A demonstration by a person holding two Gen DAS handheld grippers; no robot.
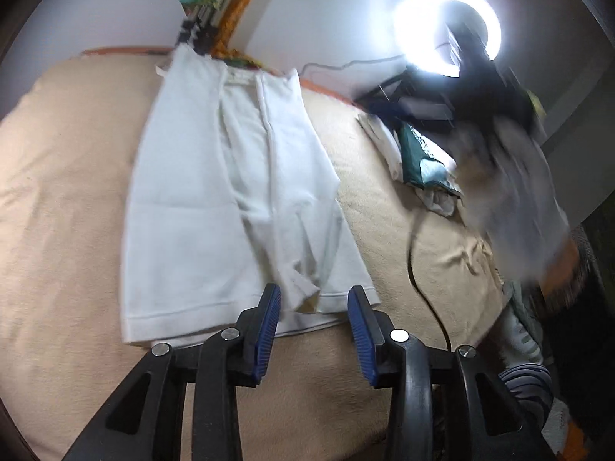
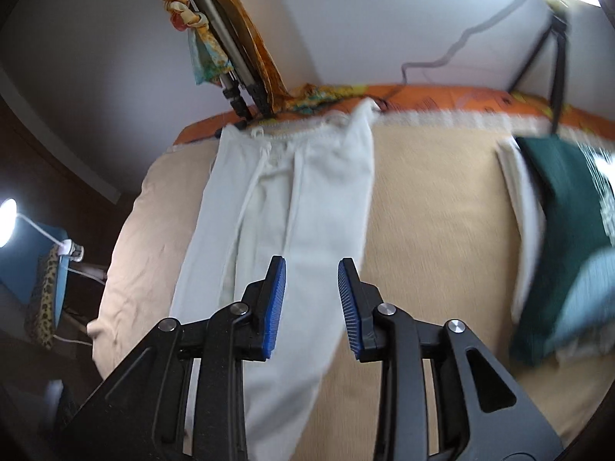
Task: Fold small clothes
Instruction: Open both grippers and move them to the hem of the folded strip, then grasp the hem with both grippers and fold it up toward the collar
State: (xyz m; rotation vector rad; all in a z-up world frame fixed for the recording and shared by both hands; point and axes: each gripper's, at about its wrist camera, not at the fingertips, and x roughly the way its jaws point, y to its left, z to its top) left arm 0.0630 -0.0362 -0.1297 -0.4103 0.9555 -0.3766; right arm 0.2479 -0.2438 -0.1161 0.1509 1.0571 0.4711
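Note:
White shorts [image 1: 230, 199] lie flat on a beige blanket [image 1: 65, 199], waistband at the far edge, leg hems nearest me. My left gripper [image 1: 314, 299] is open and empty, its blue pads just above the hem where the two legs meet. In the right wrist view the same shorts [image 2: 292, 199] run from the far edge toward me. My right gripper [image 2: 311, 269] is open and empty, hovering over the right leg of the shorts.
A pile of clothes with a dark green piece [image 2: 565, 223] lies at the right [image 1: 419, 153]. A black cable [image 1: 419, 284] crosses the blanket. A ring light [image 1: 447, 29] and tripod legs [image 2: 230, 61] stand at the far edge. The bed drops off at left [image 2: 111, 269].

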